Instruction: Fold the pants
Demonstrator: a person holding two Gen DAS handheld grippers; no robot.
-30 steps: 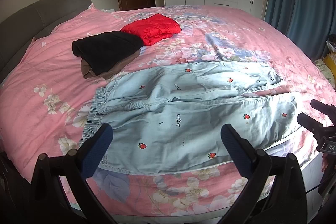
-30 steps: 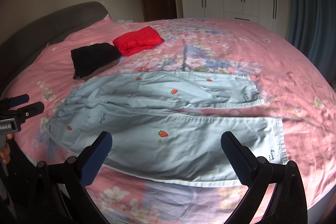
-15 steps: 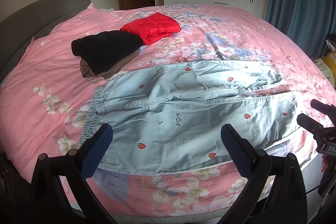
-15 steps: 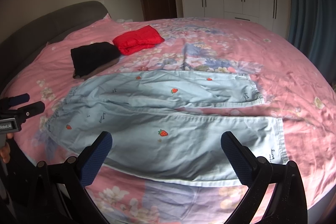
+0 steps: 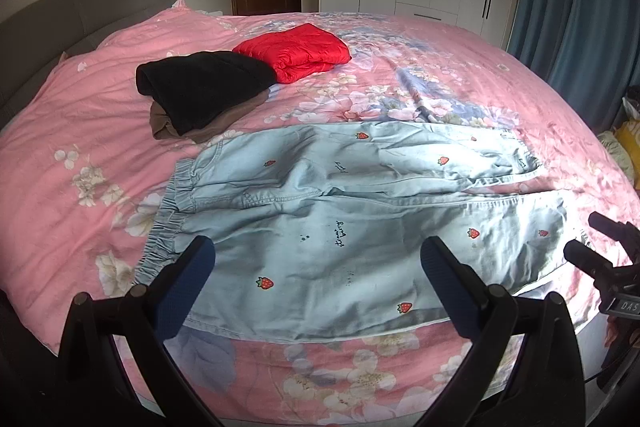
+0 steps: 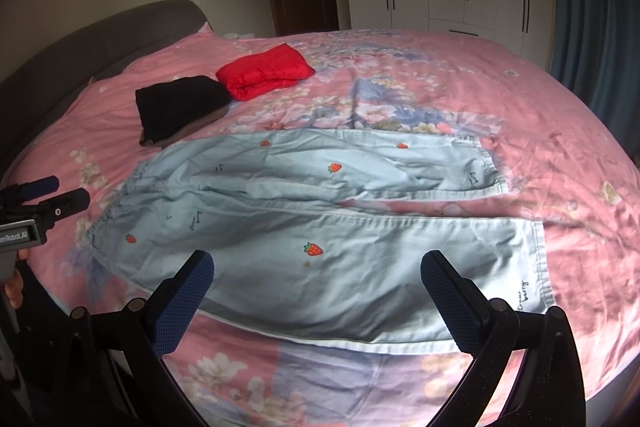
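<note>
Almost nothing has moved since the earlier frames: the pale blue pants [image 5: 360, 223] lie flat and unfolded at lower centre on the pink bed [image 5: 80, 131]. Both left tongs [image 5: 318, 281] and right tongs [image 6: 316, 289] hover wide and empty. Pinching the bedcover along with a hem could spoil the fold.

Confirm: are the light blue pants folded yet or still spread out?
Spread out. The pants lie flat on the pink bedspread, both legs side by side at full length, waistband at the left; no layer is doubled over.
</note>
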